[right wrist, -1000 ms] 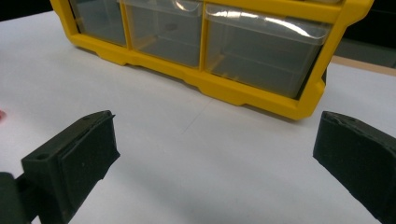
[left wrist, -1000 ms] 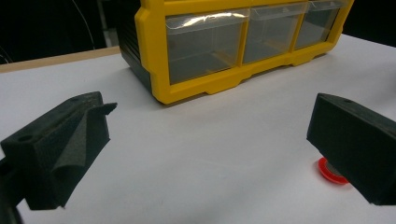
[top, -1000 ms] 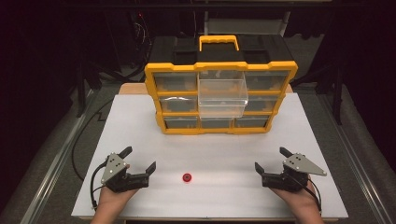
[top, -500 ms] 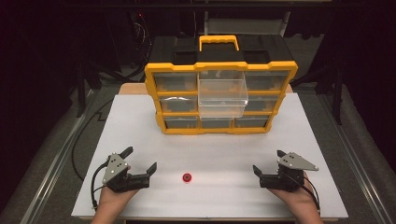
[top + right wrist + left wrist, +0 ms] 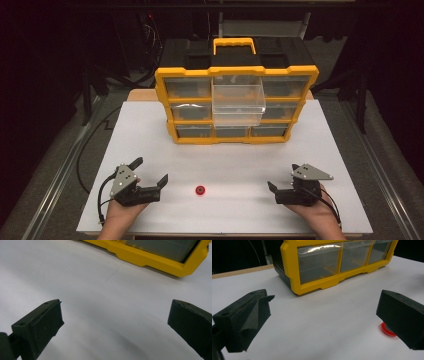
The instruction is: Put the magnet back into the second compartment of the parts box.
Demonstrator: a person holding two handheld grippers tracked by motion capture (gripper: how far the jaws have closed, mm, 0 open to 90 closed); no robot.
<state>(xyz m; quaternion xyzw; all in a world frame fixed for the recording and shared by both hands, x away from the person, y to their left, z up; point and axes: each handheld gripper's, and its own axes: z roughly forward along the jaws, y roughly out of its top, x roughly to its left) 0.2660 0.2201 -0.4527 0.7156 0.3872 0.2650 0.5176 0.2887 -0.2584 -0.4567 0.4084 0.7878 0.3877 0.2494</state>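
A small red round piece (image 5: 200, 190) lies on the white table near its front edge, between my two grippers. My left gripper (image 5: 150, 171) rests to its left, open and empty, jaws pointing toward the piece. In the left gripper view that gripper (image 5: 327, 305) stands wide open, and the red piece (image 5: 387, 330) peeks out behind its right jaw. My right gripper (image 5: 281, 176) sits to the right of the piece, open and holding nothing. Bare table shows between the spread jaws of that gripper (image 5: 116, 305) in the right gripper view.
A yellow and black organizer (image 5: 235, 137) with clear drawers stands at the middle back of the table (image 5: 150, 130). One clear drawer (image 5: 238, 102) in its centre is pulled out. Its yellow lower frame (image 5: 317, 286) (image 5: 150, 258) appears ahead of both grippers.
My right gripper has slid a little to the left, toward the red piece. The left gripper and the red piece have stayed where they were.
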